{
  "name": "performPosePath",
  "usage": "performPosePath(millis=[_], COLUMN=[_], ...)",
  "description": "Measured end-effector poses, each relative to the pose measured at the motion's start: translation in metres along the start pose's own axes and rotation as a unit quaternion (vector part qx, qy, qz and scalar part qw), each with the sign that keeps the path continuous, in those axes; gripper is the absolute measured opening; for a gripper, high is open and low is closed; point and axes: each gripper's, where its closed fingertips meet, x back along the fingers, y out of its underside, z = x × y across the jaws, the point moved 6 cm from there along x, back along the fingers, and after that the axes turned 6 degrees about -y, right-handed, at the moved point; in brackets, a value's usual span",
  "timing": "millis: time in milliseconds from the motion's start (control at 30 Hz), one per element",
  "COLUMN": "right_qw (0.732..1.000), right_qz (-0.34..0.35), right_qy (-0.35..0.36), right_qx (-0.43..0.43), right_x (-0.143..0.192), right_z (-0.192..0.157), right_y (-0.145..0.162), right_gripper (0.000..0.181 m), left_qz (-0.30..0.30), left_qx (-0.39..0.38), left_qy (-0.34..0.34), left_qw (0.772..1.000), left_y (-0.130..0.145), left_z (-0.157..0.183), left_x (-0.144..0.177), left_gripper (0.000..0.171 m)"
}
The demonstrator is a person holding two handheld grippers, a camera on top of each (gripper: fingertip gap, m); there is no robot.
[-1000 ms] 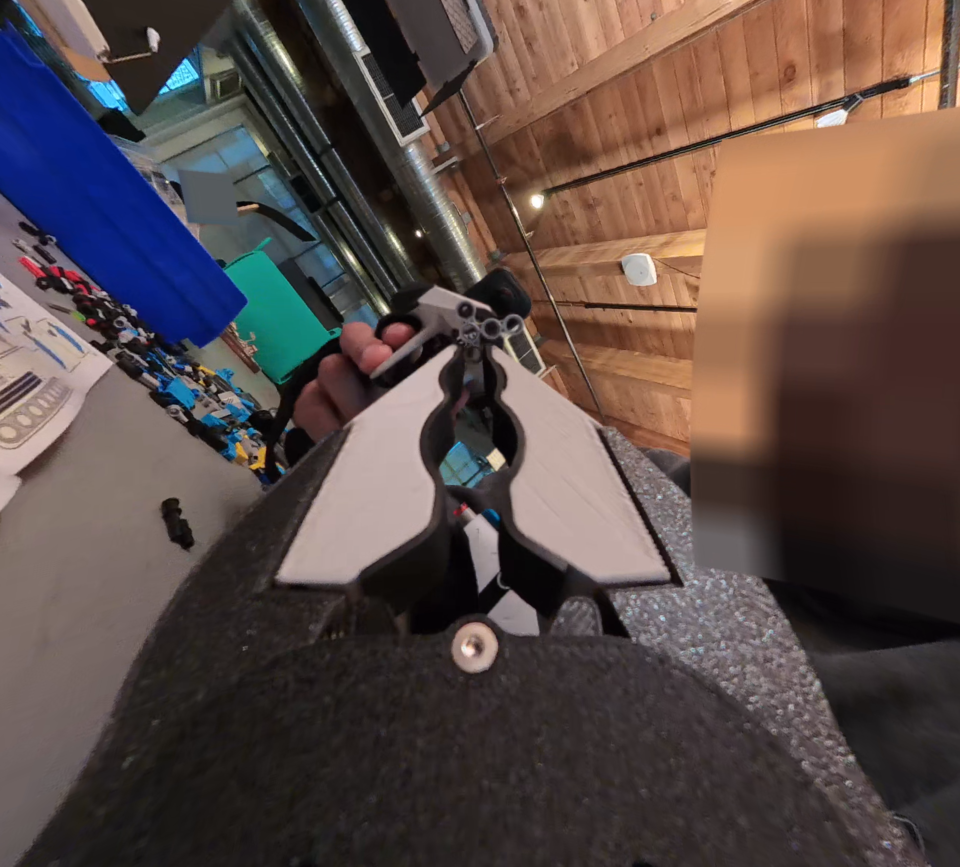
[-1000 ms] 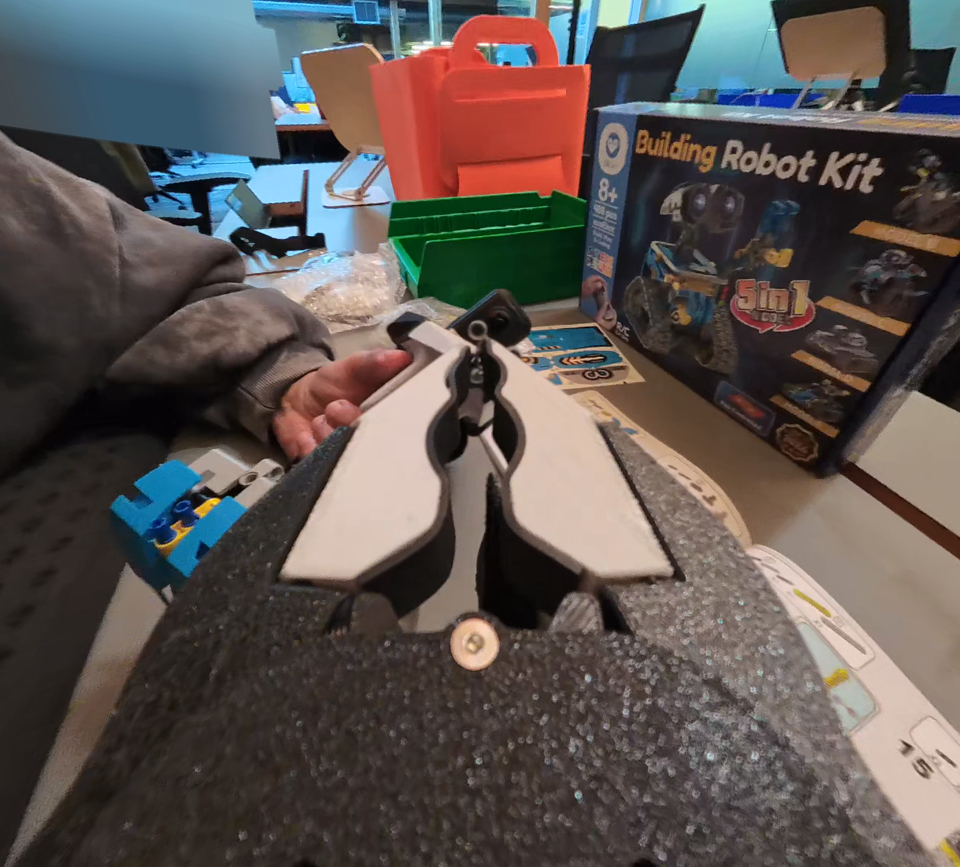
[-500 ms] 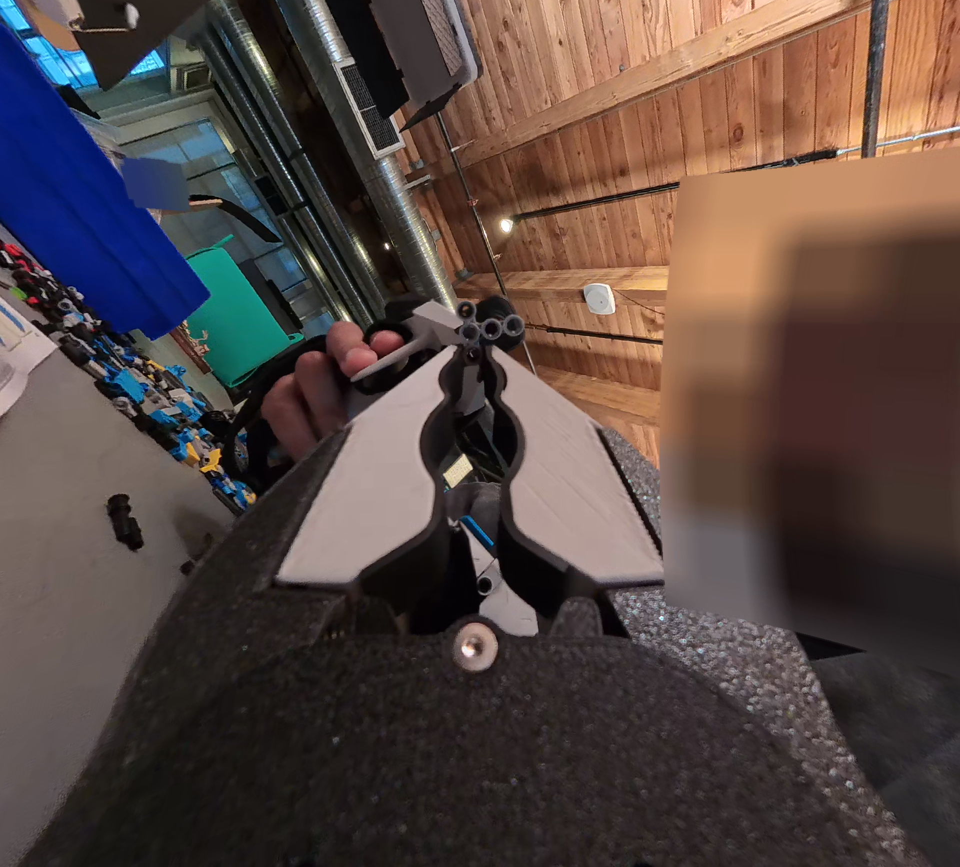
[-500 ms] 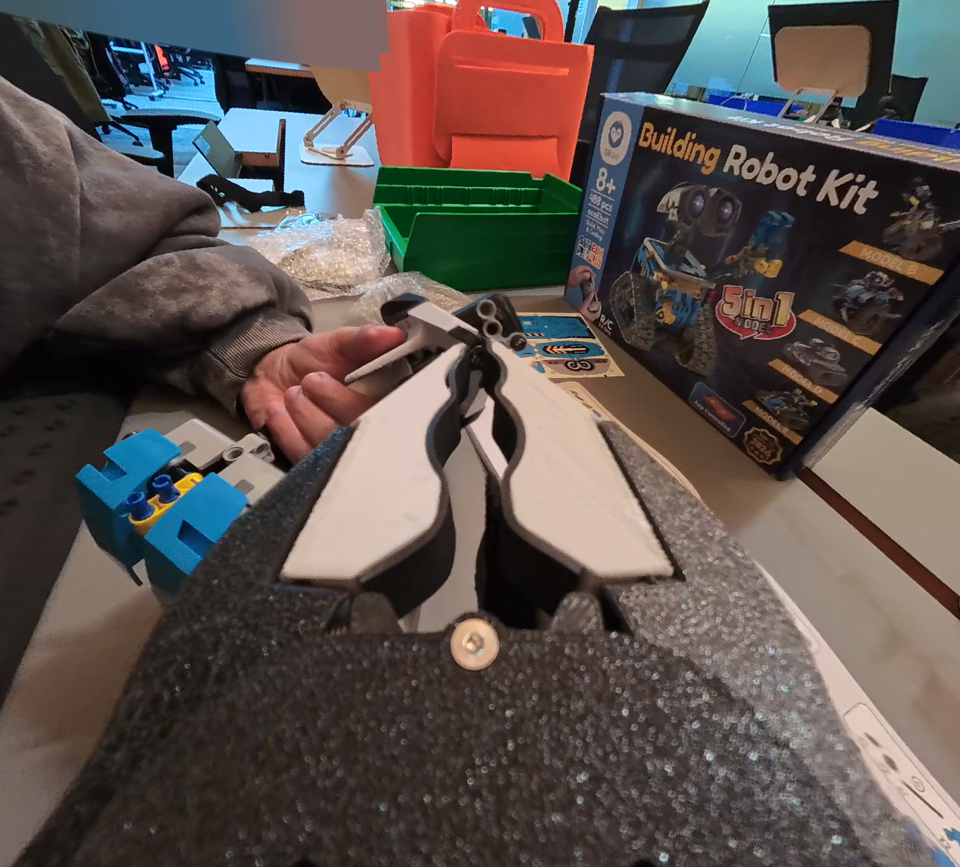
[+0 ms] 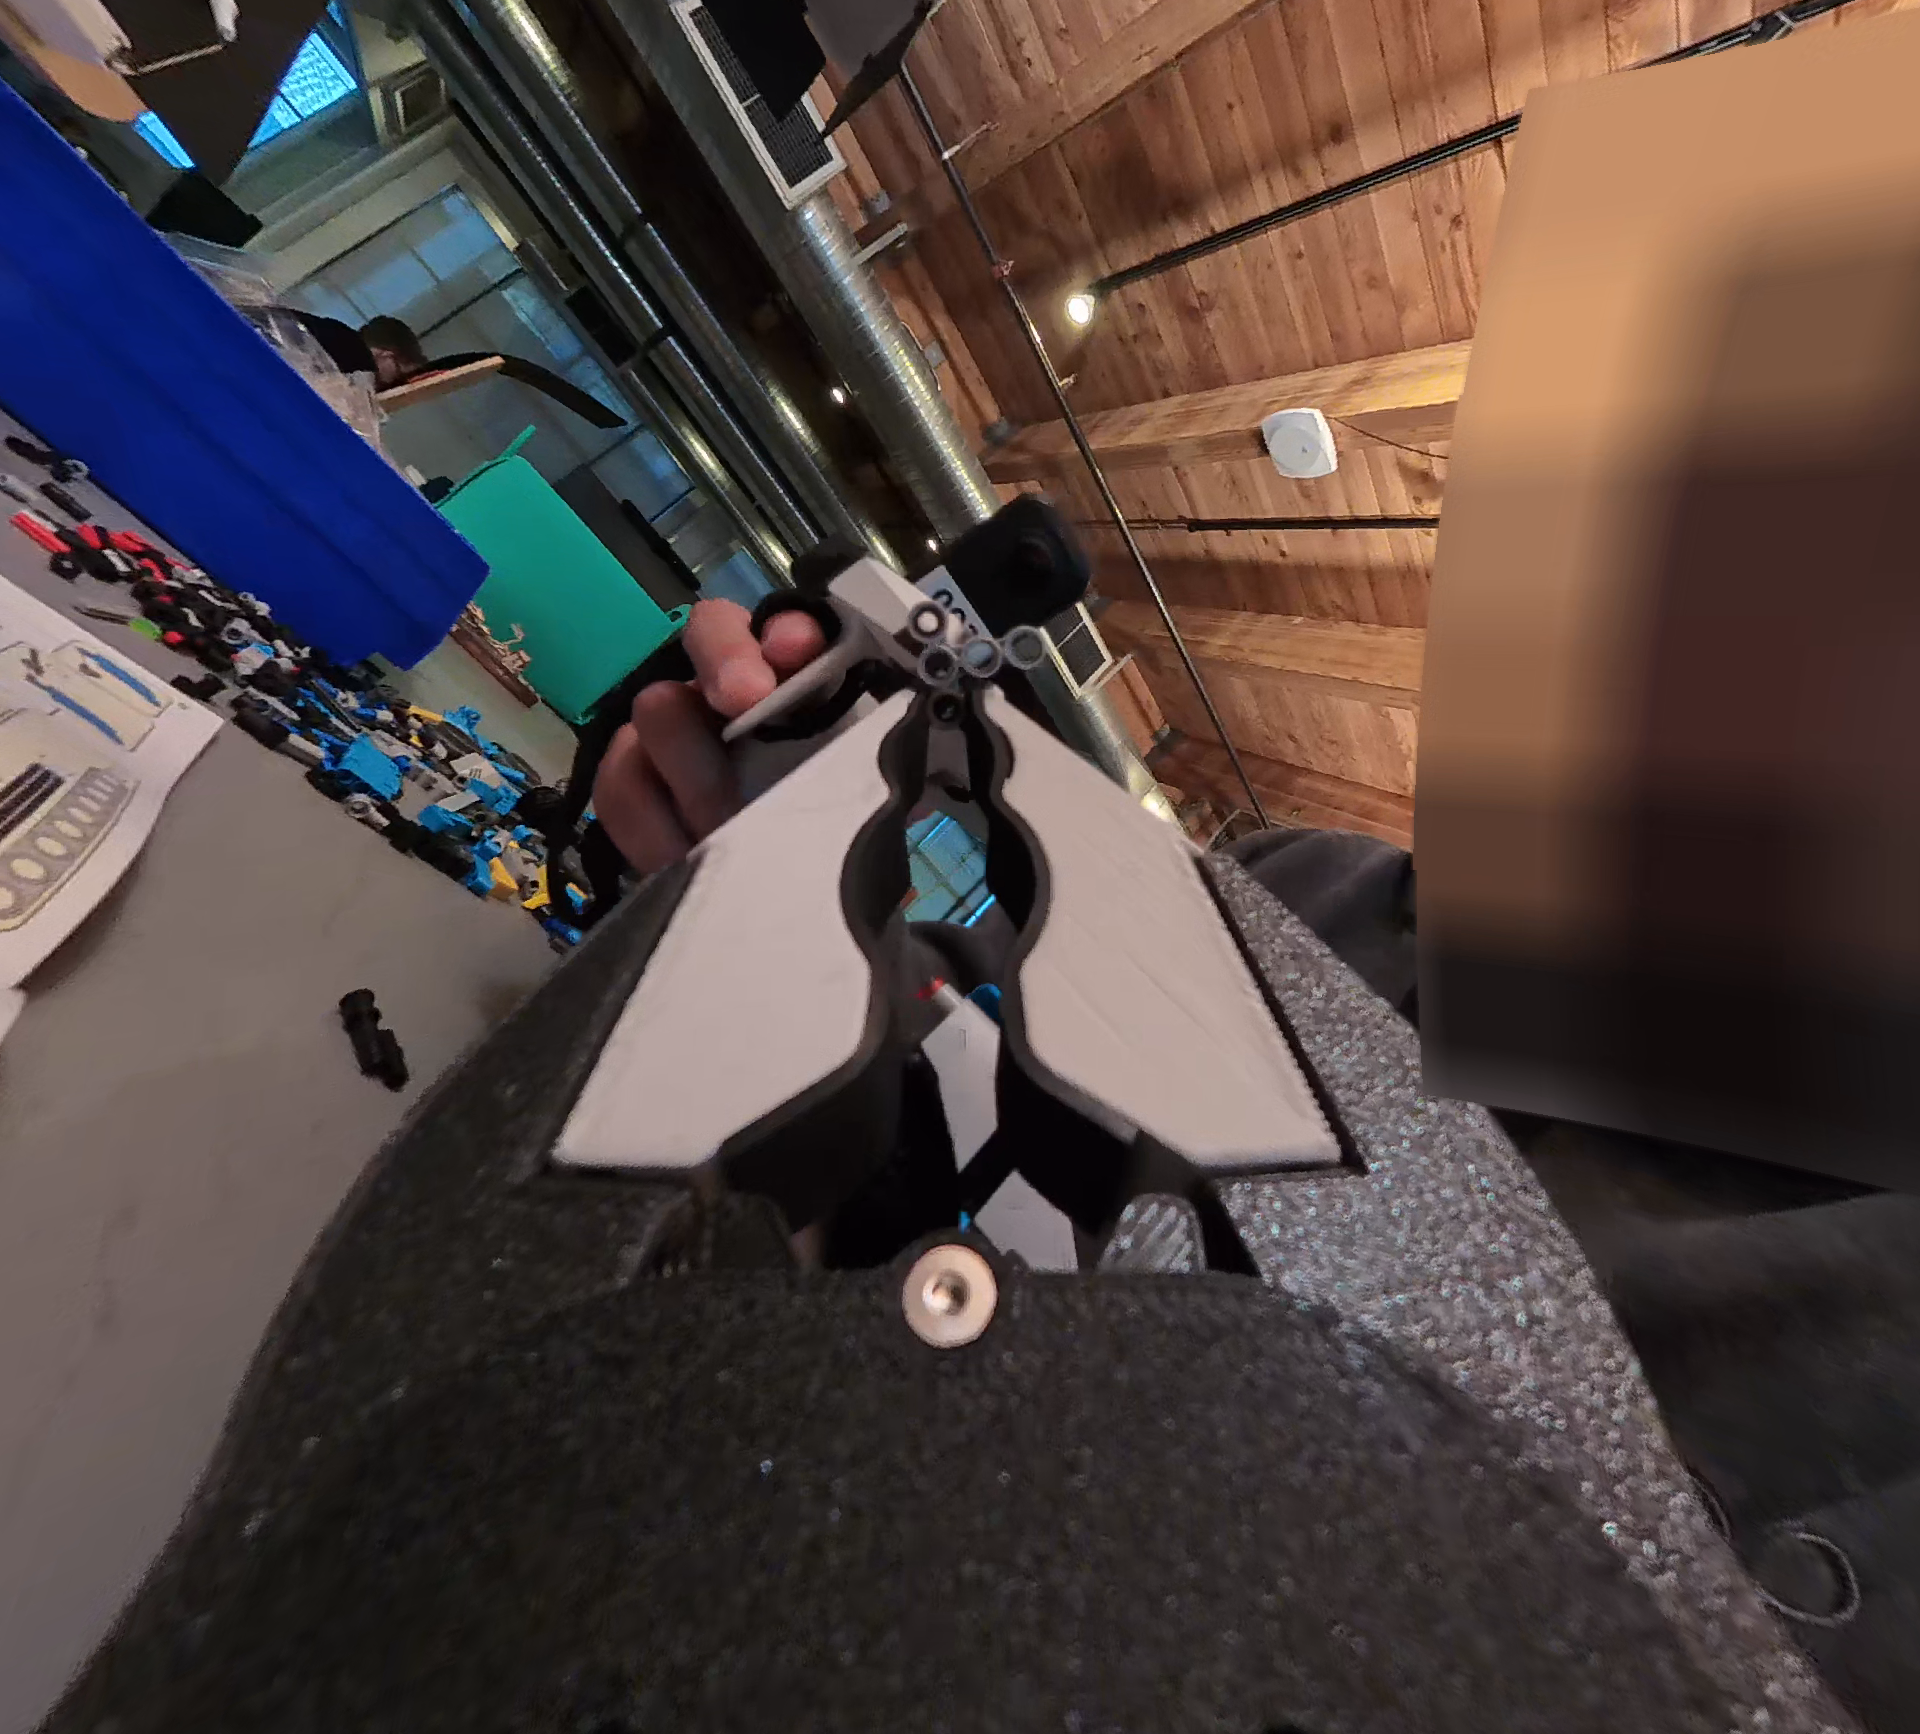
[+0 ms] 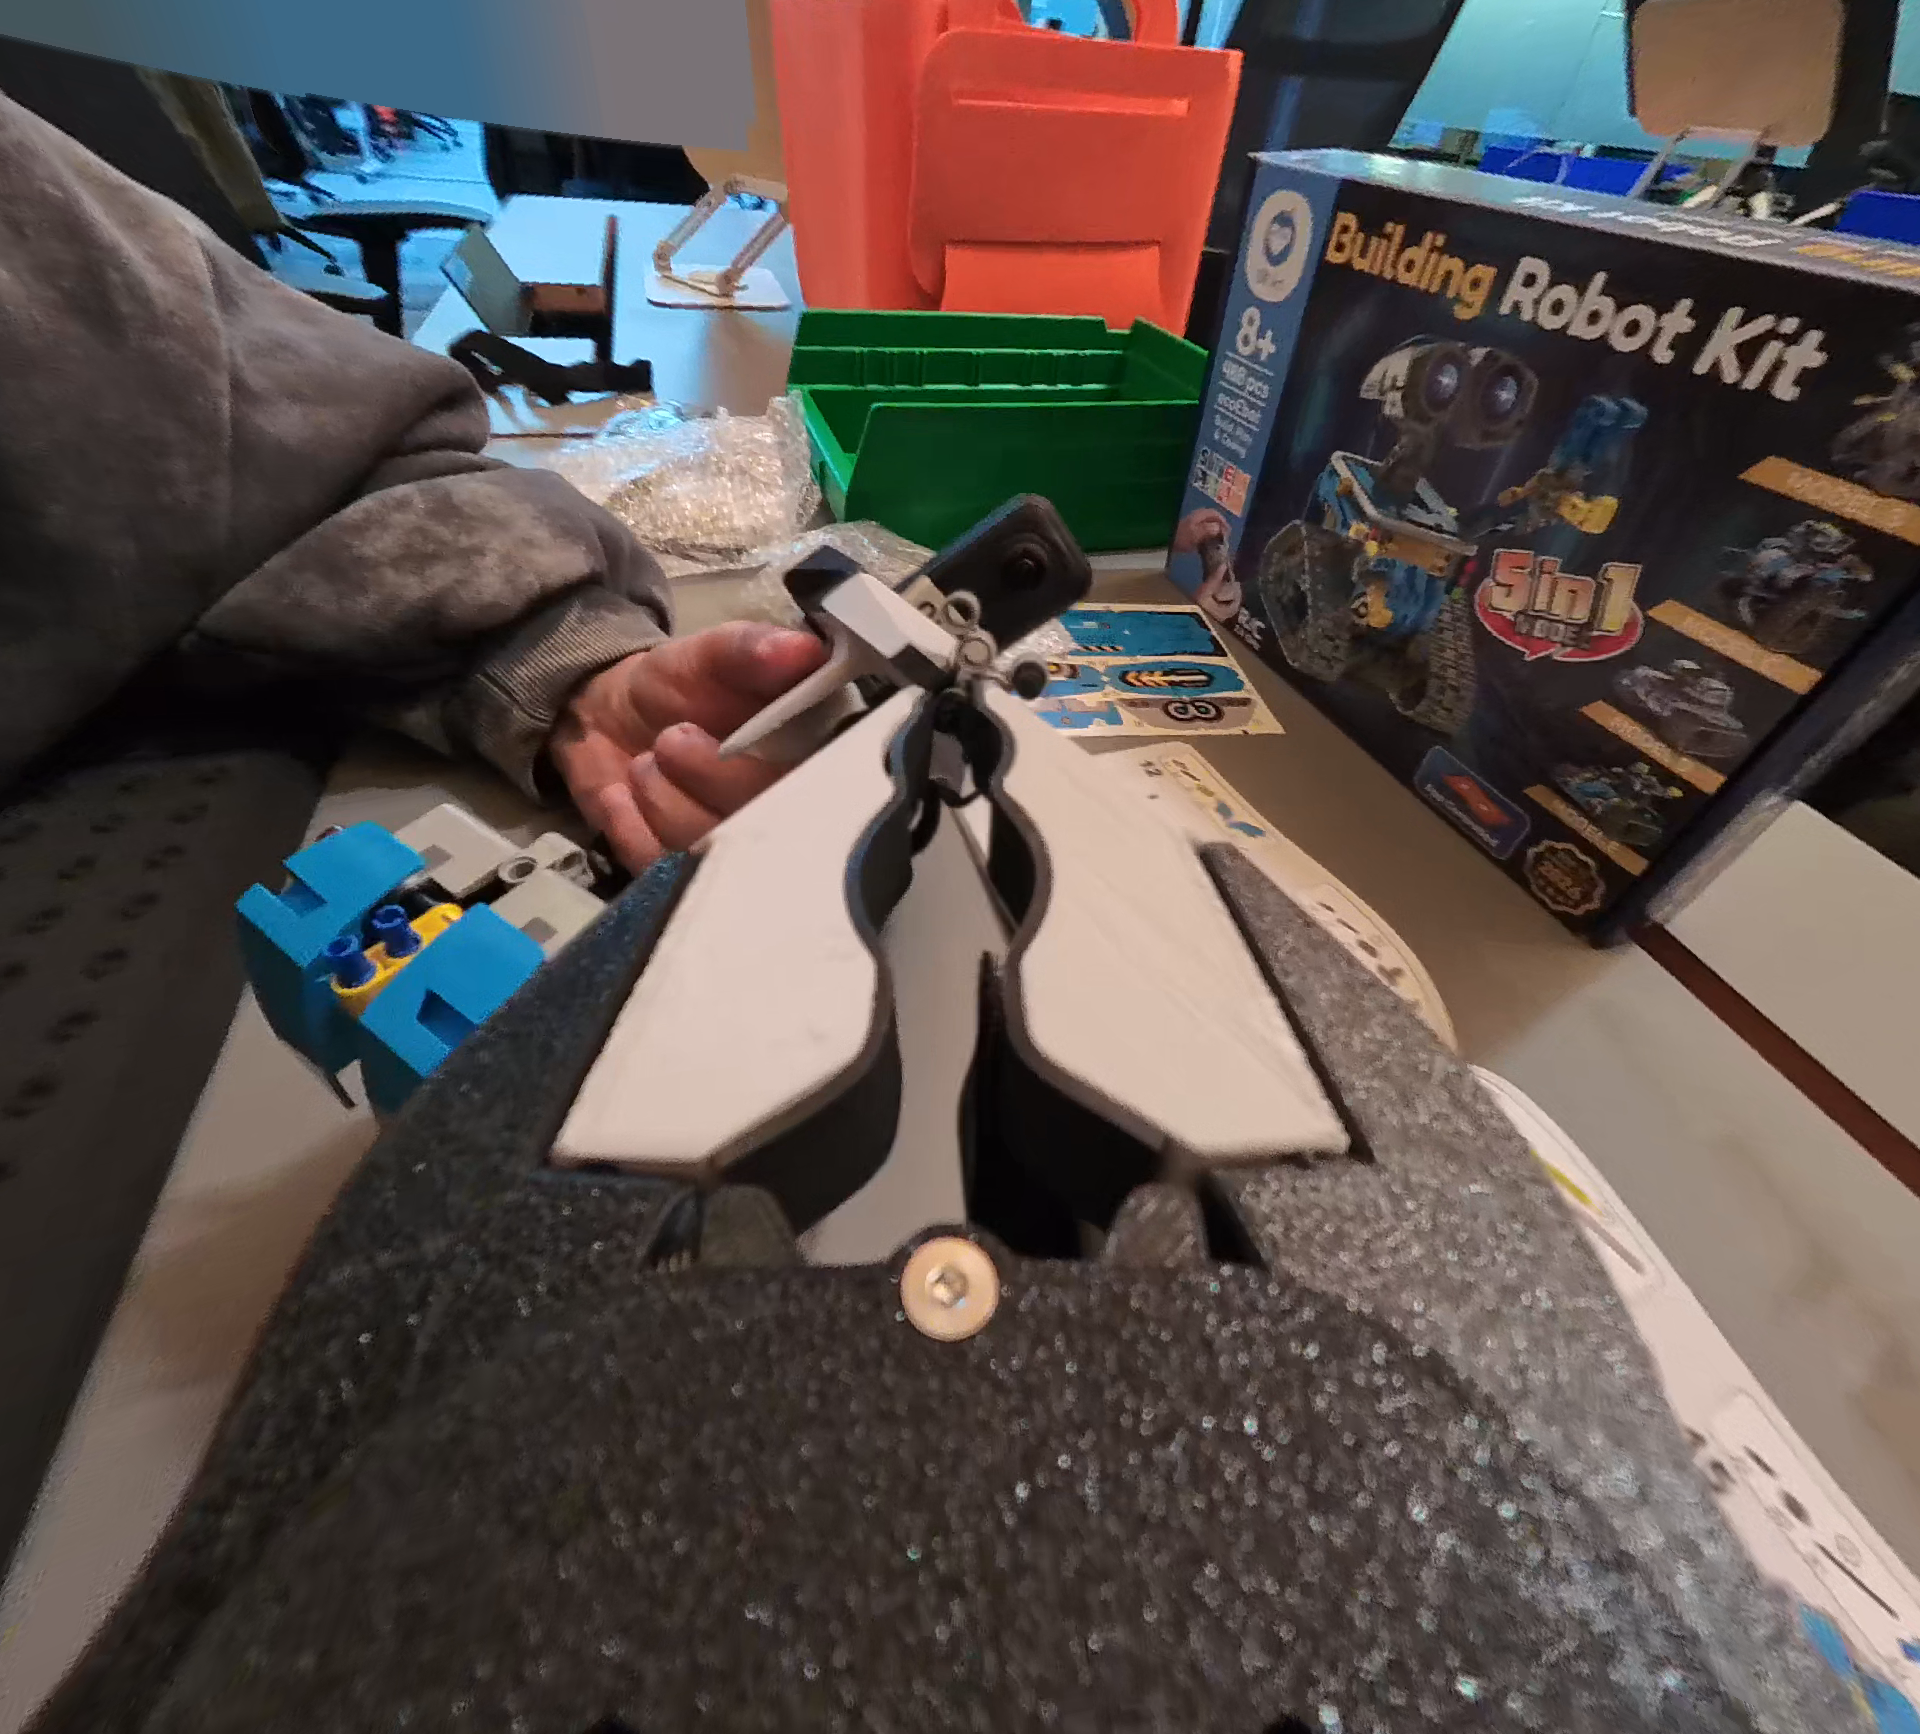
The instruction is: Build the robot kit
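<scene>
Both grippers, left (image 5: 954, 710) and right (image 6: 954, 697), pinch one small grey holed piece (image 5: 966, 654) between them above a table (image 6: 1351, 863) holding one green bin (image 6: 997, 427) and one orange case (image 6: 997, 157).

Small grey piece with round holes (image 5: 961, 650), pinched at the tips of both grippers, left gripper (image 5: 948, 710) and right gripper (image 6: 951, 697), up off the table.

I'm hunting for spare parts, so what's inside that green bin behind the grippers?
The green bin sits on the table in front of the orange carrier. Only its ribbed inner walls show; the front wall hides its floor, so any contents cannot be seen.
</scene>
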Motion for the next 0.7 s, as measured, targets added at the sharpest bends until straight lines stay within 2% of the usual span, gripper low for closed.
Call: performPosePath(millis=[67, 333, 400, 700], right_qw=[1.0, 0.998, 0.997, 0.996], right_qz=[0.0, -0.042, -0.042, -0.042], right_qy=[0.011, 0.021, 0.027, 0.033], right_qx=[0.014, 0.052, 0.066, 0.075], right_x=[0.005, -0.002, 0.0, 0.0], right_z=[0.001, -0.004, -0.004, -0.005], right_y=[-0.002, 0.005, 0.004, 0.004], right_gripper=[0.012, 0.01, 0.004, 0.005], left_qz=[0.008, -0.001, -0.007, -0.011], left_qx=[0.005, 0.003, -0.002, -0.009], left_qy=[-0.005, -0.008, -0.007, -0.019], left_qw=[1.0, 1.0, 1.0, 1.0], left_y=[-0.002, 0.0, 0.002, 0.002], left_z=[-0.001, -0.002, -0.001, -0.002], left_x=[0.003, 0.002, 0.001, 0.001], left_gripper=[0.006, 0.006, 0.005, 0.006])
